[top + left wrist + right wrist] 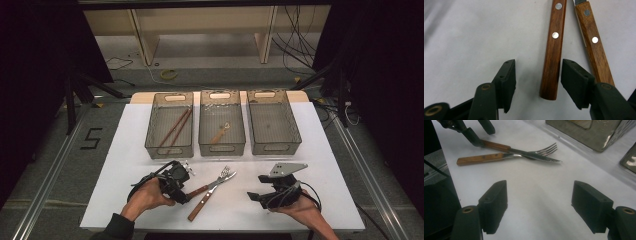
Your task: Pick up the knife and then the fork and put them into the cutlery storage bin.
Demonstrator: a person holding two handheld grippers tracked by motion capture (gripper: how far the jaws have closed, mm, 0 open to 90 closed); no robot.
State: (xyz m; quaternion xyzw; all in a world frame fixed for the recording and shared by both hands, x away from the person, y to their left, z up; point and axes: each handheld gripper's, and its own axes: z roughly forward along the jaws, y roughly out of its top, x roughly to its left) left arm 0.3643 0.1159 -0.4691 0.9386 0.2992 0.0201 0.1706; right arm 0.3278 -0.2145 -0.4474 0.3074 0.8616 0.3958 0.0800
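On the counter (pixel 150 190), left tool (pixel 537 82) gapes around one wooden handle (pixel 552 50), ungrasped; right tool (pixel 539 205) idles agape, sorting apparently unfinished.

High view overhead facing forward, tool views close (sharing knife (pixel 552 53), fork (pixel 499 157))

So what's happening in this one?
A person holds a gripper in each hand at a white table. The left gripper is open, its fingers straddling one wooden handle of a crossed knife and fork. The right gripper sits open nearby. Three bins stand behind: chopsticks, a spoon, one empty.
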